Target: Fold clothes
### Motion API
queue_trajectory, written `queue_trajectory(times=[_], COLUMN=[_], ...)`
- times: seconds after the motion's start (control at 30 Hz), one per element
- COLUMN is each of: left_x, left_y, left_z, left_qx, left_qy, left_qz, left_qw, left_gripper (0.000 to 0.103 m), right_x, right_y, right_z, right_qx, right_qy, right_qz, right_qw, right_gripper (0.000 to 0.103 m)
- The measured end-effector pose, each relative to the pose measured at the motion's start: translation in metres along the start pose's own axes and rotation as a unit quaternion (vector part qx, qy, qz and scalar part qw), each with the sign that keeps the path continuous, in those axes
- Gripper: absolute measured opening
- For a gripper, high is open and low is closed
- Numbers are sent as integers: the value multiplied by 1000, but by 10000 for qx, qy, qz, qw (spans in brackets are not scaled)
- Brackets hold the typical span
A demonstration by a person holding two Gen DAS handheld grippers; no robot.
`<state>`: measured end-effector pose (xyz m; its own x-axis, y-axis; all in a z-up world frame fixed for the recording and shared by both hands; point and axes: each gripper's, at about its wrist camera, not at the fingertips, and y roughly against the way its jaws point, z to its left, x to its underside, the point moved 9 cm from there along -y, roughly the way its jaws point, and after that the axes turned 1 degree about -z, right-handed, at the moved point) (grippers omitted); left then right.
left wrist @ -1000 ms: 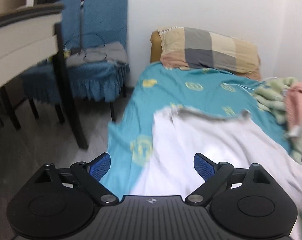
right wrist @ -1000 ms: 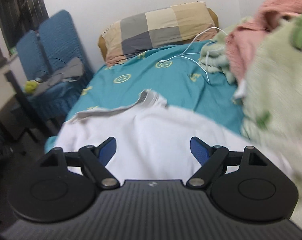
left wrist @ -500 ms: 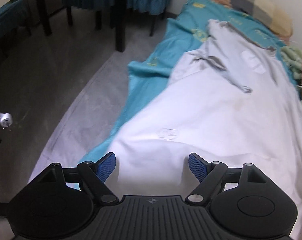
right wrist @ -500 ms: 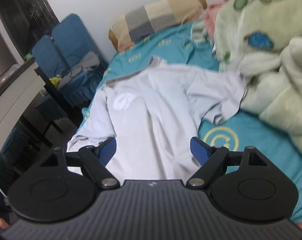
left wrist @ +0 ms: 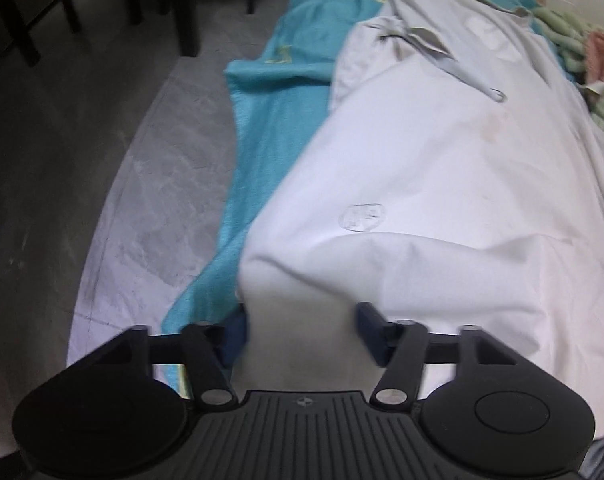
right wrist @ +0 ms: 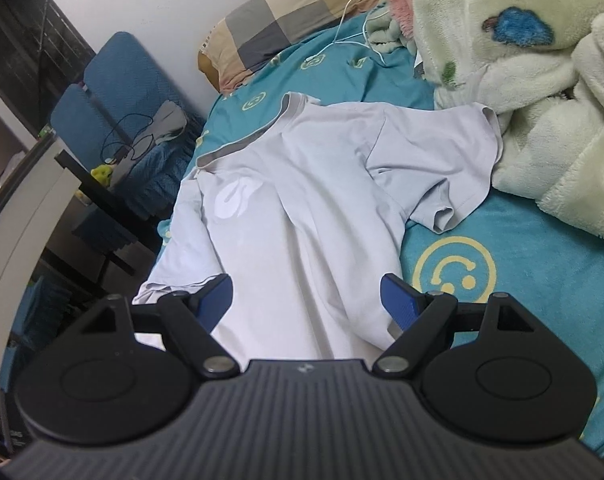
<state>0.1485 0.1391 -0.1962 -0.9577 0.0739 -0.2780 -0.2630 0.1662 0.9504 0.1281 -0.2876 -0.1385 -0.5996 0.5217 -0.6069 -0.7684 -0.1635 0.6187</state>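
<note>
A pale grey T-shirt (right wrist: 302,184) with a grey collar lies spread on the teal bedsheet (right wrist: 502,248), collar toward the pillow. In the left wrist view the shirt (left wrist: 442,168) fills the bed, and its lower hem bulges up between the fingers. My left gripper (left wrist: 300,328) is open at the shirt's bottom left corner, with cloth between its blue pads. My right gripper (right wrist: 306,300) is open just above the shirt's lower right part, near its right edge.
A fluffy cream and green blanket (right wrist: 542,80) is piled along the bed's right side. A checked pillow (right wrist: 294,12) and a white cable (right wrist: 354,20) lie at the head. Blue chairs (right wrist: 126,92) and a dark table stand left of the bed. Grey floor (left wrist: 82,160) lies left.
Both grippers have pulled back from the collar end to the shirt's lower end and tilted down. The left gripper has dropped lower onto the hem, with cloth now between its pads.
</note>
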Motion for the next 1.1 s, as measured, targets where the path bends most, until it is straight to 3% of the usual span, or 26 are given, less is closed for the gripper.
queue_trajectory(times=[0.03,0.1,0.33,0.47,0.6,0.63,0.7,0.83,0.97,1.1], left_x=[1,5,26,40,39,37,35,21,2,-14], left_y=[3,11,43,40,39,41,50,79,106,96], left_z=[-3,-9,-28,-28,-33,-37,-45,-55,-81,-111], left_qx=[7,-124,73,-152,-264,-300,-394,-797,-989,-763], left_qy=[-86,-312,-447,-499,-494,-555,-647,-685,-794,-825], left_qz=[0,32,297,519,470,424,304,-358,-1180,-1699], left_qw=[10000,9994,9985,9973,9973,9971,9967,9938,9849,9790], left_gripper=[23,5,3,3,5,7,24,72,82,84], right_x=[1,1,-1,-3,-3,-3,-3,-6,-5,-5], right_y=[-1,-2,1,4,7,8,10,15,19,26], right_z=[1,2,0,1,4,5,7,14,23,28], right_qx=[9,34,111,124,154,149,125,51,-3,-59], right_qy=[33,96,145,184,322,360,435,558,821,1046], right_qz=[8,21,-41,-86,-124,-137,-175,-283,-343,-450], right_qw=[10000,9999,9998,9997,9993,9991,9988,9980,9960,9935], right_gripper=[82,82,82,82,82,82,82,82,82,82])
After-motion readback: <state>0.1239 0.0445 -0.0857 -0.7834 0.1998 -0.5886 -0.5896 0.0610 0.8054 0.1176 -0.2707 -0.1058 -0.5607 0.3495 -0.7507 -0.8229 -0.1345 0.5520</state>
